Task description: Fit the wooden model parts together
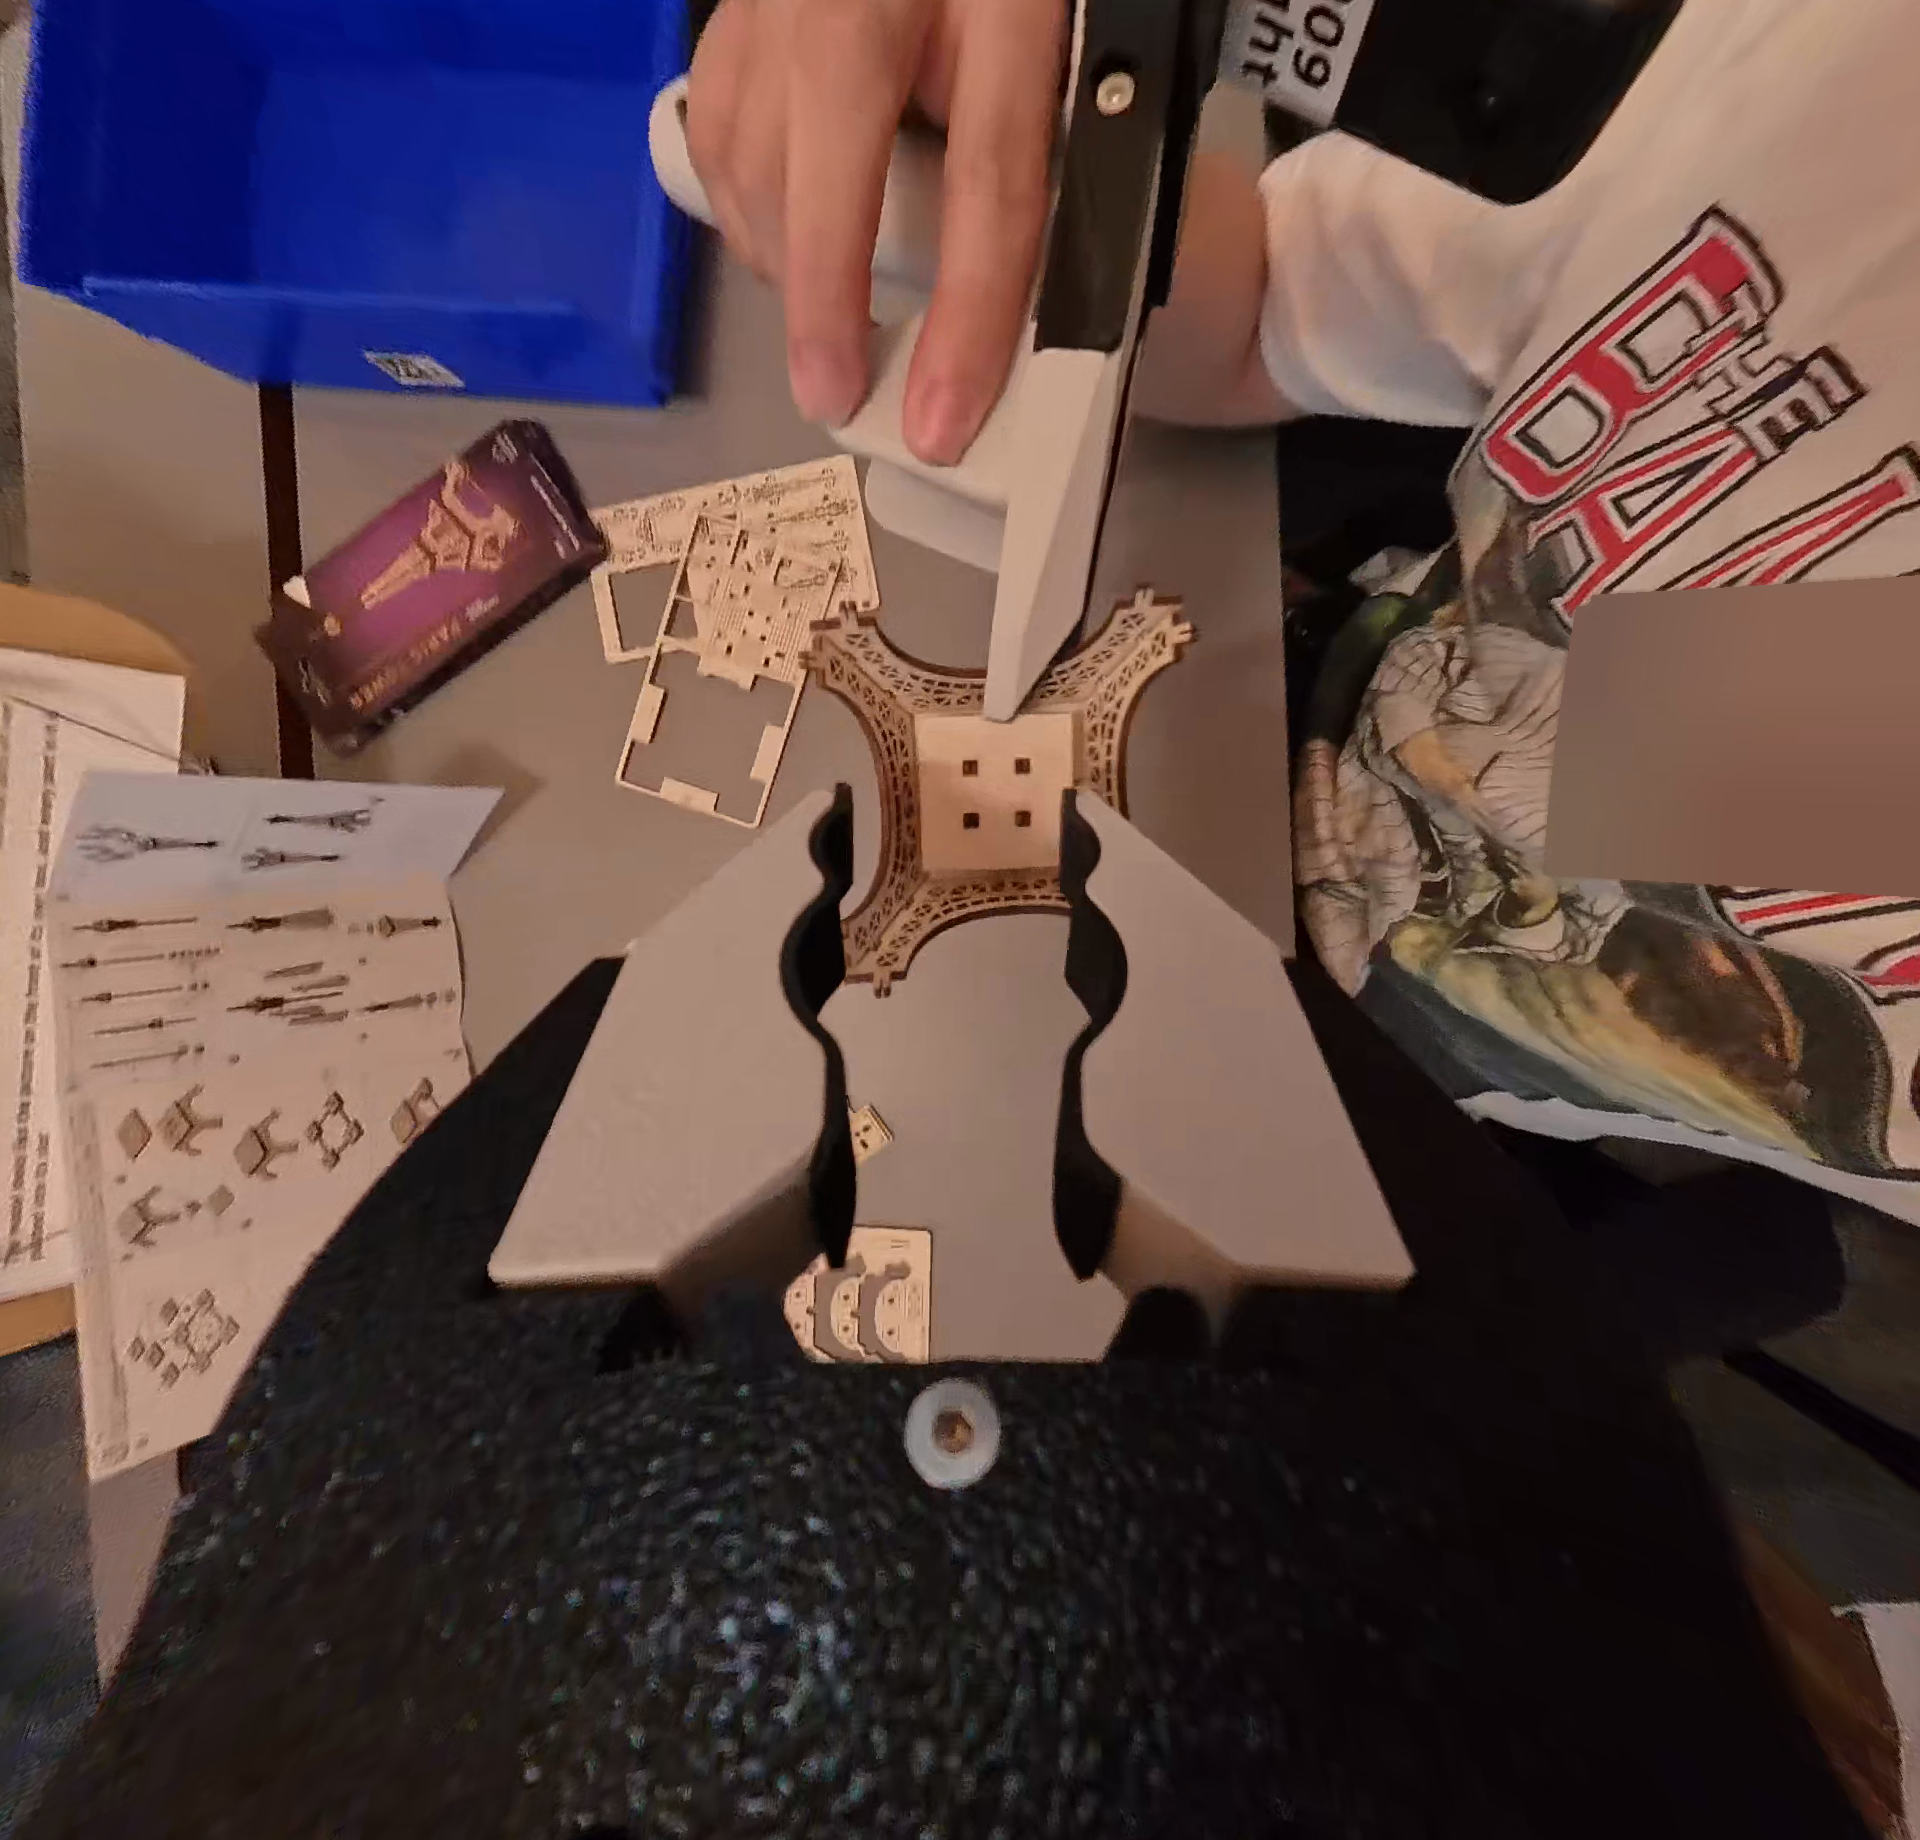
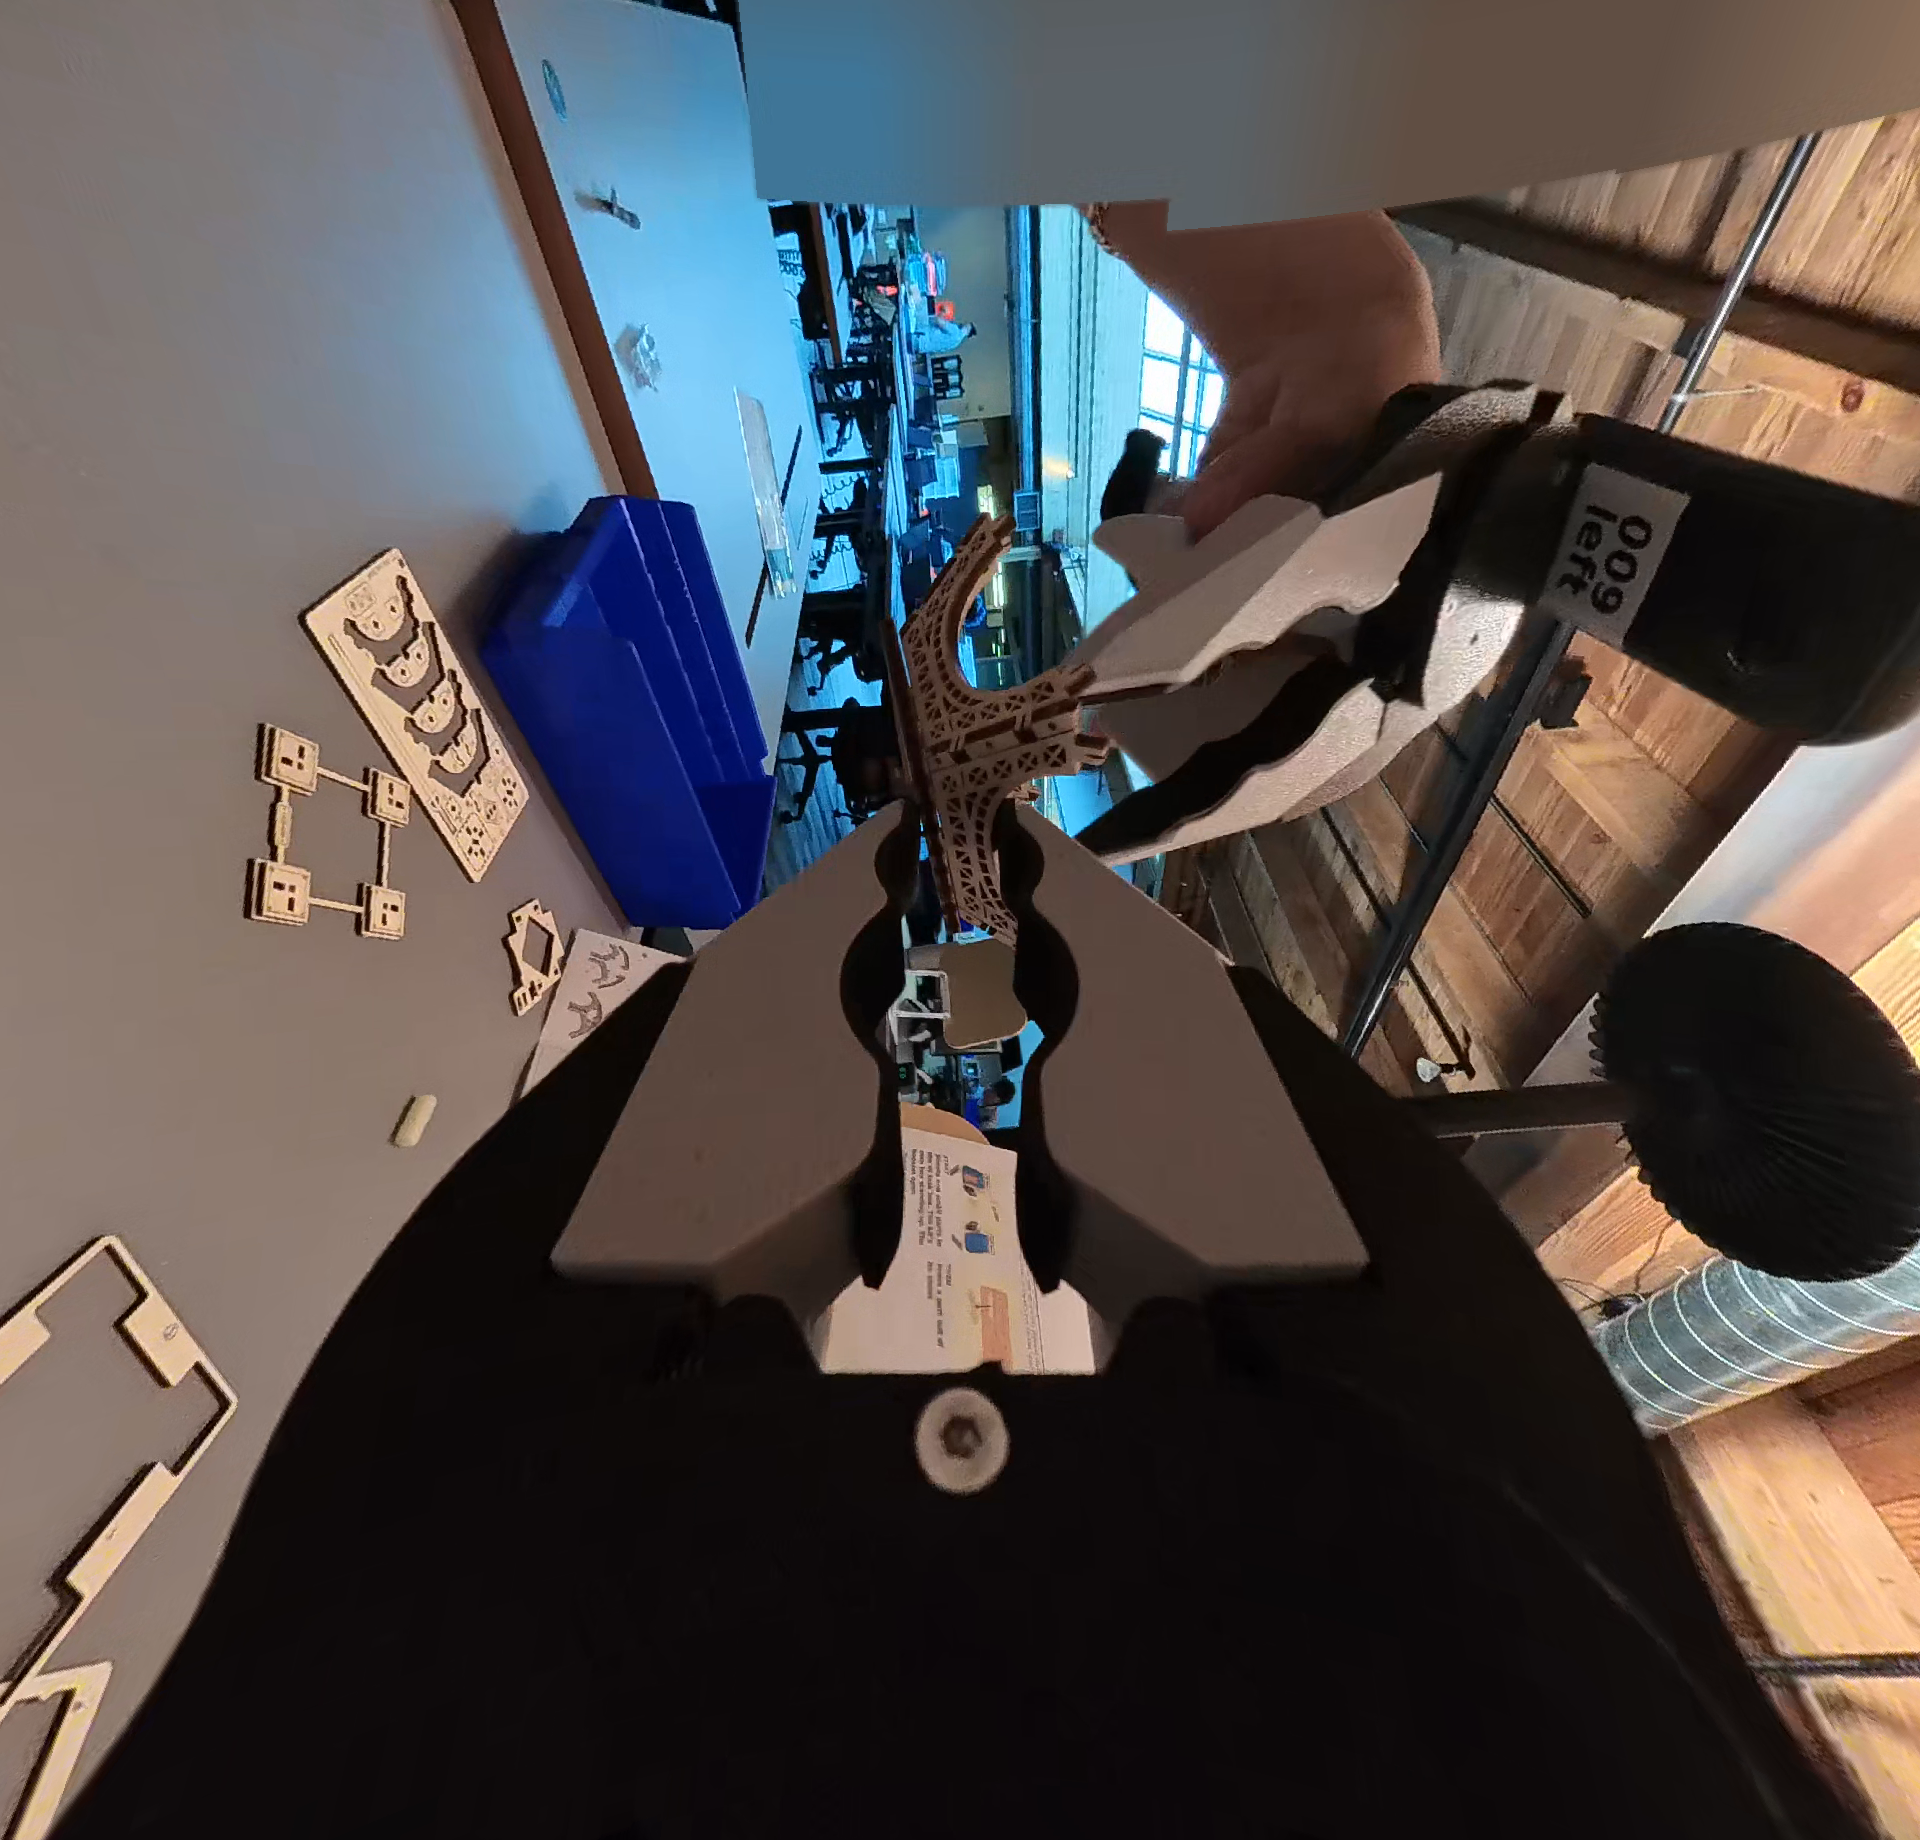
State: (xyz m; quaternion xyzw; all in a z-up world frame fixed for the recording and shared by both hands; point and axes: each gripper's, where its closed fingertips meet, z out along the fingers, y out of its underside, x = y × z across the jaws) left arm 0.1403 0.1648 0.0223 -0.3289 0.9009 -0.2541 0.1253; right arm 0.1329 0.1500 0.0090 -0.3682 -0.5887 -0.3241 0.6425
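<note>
The pale laser-cut wooden lattice tower base with four curved legs and a square top plate pierced by four small holes (image 1: 992, 788) is held up above the grey bench (image 1: 520, 710), between the two grippers. In the left wrist view the left gripper (image 1: 956, 824) has its grey fingers on either side of the square plate, parted by about the plate's width; the right wrist view shows the same gripper (image 2: 1091, 741) with its fingertips closed onto one leg of the base (image 2: 971, 751), so it has hold of it. The right gripper (image 2: 961, 834) is nearly closed, its tips pinching the lattice leg that runs down between them; in the left wrist view it (image 1: 1013, 694) comes in from above, its grey tip meeting the far edge of the square plate, with a person's hand (image 1: 883, 159) on its body.

On the bench beyond the base lie flat punched-out wooden sheets (image 1: 727, 637), partly overlapping each other, a purple cardboard kit box (image 1: 431, 585) just left of them, and a blue plastic bin (image 1: 343, 149) farther back. A printed instruction sheet (image 1: 249, 1042) lies at the left. The right wrist view also shows a square frame of four small wooden blocks joined by thin bars (image 2: 327, 829) beside a narrow part sheet with arch-shaped cutouts (image 2: 416, 715), near the blue bin (image 2: 634, 710)
</note>
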